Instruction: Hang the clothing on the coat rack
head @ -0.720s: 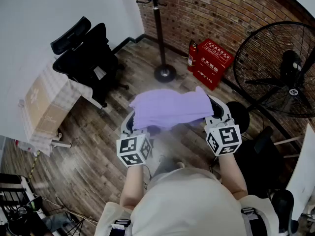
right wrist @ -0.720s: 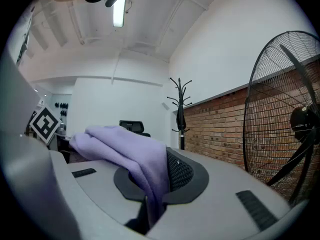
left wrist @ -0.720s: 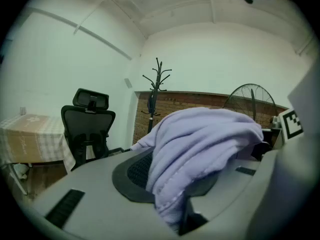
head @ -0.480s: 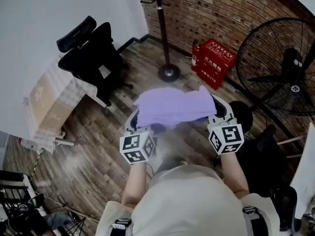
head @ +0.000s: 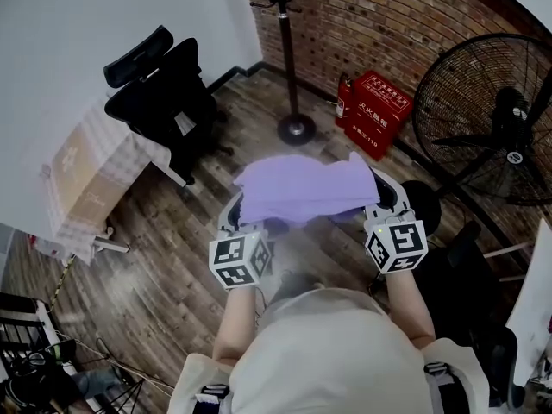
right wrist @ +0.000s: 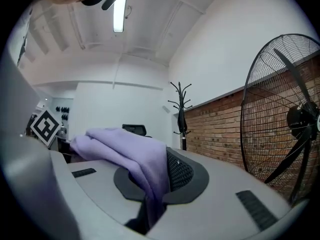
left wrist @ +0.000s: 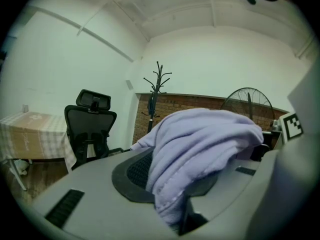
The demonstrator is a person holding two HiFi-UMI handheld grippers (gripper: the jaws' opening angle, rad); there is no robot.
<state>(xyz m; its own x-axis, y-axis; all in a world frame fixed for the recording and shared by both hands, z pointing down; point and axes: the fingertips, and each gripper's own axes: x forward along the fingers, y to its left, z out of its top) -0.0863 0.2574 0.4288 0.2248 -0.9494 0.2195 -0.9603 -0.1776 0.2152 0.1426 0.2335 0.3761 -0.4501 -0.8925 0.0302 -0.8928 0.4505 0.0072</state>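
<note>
Straight ahead, the coat rack (head: pixel 289 59) stands by the brick wall (head: pixel 388 15), well apart from the purple garment (head: pixel 302 188). The garment lies crosswise before the person, its long axis running gripper to gripper. The left gripper (head: pixel 233 218) and right gripper (head: pixel 385 198) each have jaws nearly together, pinching one end.

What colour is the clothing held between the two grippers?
Pale lilac purple, plain with no pattern. The clothing shows best in the head view.

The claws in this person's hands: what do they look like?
The left claw and right claw are grey shells with dark meshed pads, each carrying a white cube of black square markers. The person wears a pale top.
</note>
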